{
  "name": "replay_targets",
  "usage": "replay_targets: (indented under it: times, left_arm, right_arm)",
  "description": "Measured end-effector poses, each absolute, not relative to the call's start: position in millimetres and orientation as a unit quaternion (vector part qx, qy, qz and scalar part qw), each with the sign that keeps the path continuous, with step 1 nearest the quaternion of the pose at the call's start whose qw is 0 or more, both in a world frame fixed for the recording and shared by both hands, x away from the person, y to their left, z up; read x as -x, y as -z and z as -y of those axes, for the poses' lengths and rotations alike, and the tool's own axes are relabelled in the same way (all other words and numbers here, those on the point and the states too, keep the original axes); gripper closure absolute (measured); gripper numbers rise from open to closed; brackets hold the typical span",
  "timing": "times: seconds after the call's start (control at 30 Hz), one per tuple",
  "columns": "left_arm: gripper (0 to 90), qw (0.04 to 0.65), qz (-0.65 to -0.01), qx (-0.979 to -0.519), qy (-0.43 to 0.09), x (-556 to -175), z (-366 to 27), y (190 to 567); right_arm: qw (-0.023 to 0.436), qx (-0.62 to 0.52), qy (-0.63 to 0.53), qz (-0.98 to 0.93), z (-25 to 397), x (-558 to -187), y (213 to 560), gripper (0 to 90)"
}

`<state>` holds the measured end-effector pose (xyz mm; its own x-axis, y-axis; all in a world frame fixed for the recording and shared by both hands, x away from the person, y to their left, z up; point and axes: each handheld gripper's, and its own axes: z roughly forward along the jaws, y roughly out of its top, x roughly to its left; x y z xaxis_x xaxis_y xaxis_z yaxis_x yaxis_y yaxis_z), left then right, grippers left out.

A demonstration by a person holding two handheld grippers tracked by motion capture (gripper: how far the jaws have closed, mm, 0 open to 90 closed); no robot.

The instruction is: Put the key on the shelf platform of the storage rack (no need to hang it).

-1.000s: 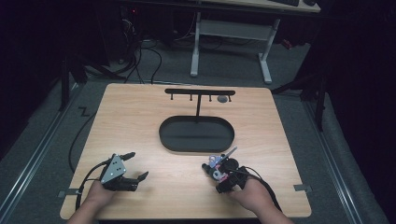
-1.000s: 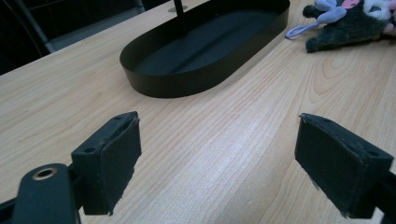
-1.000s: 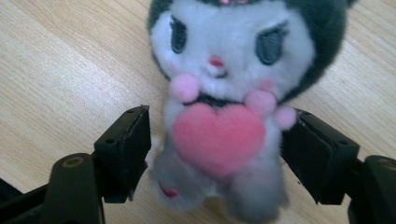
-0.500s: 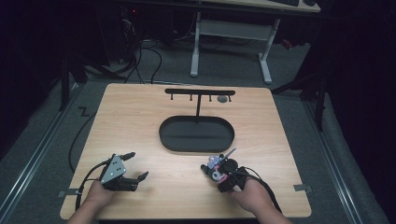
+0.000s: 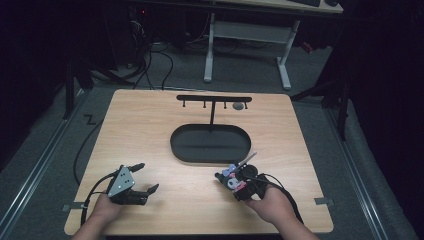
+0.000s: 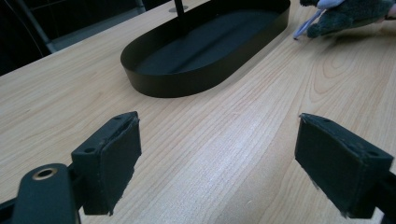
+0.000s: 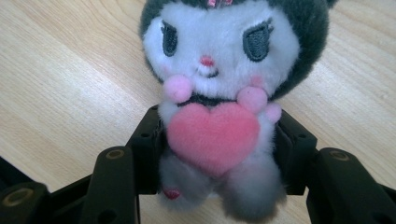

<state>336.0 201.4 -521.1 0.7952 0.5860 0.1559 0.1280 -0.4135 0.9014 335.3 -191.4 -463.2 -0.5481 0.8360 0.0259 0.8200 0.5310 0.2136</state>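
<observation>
A small plush toy [image 7: 217, 84] with a dark hood, white face and pink heart sits between the jaws of my right gripper [image 7: 218, 154], which is shut on its body. From above, the plush toy [image 5: 231, 178] and right gripper [image 5: 235, 181] are at the table's front right, just off the oval tray's near rim. A black oval tray [image 5: 210, 143] with an upright hook stand [image 5: 214, 100] lies mid-table. My left gripper [image 5: 142, 178] rests at the front left, open and holding nothing; between its pads [image 6: 112, 158] is bare wood, with the tray [image 6: 154, 84] ahead.
A small grey object [image 5: 238, 106] hangs or lies by the stand's right end. The wooden table [image 5: 150, 130] has bare room left of the tray. Cables trail from both grippers over the front edge. Dark floor and a desk frame lie beyond.
</observation>
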Motion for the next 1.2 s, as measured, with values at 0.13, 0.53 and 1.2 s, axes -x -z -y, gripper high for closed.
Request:
replay_targets:
  times: [0.13,0.53,1.2]
  left_arm:
    - [15.4,0.495,-0.227,-0.806,-0.231,-337.2,-202.0,521.0]
    - [15.4,0.496,-0.225,-0.807,-0.23,-337.1,-202.3,520.9]
    - [15.4,0.494,-0.222,-0.808,-0.231,-336.8,-201.9,520.9]
  right_arm:
    - [0.037,-0.473,-0.104,-0.874,189.1,-334.8,459.1,46.4]
    - [0.043,-0.476,-0.113,-0.871,190.4,-339.1,446.0,46.4]
    - [0.047,-0.477,-0.127,-0.869,187.8,-350.8,428.1,46.5]
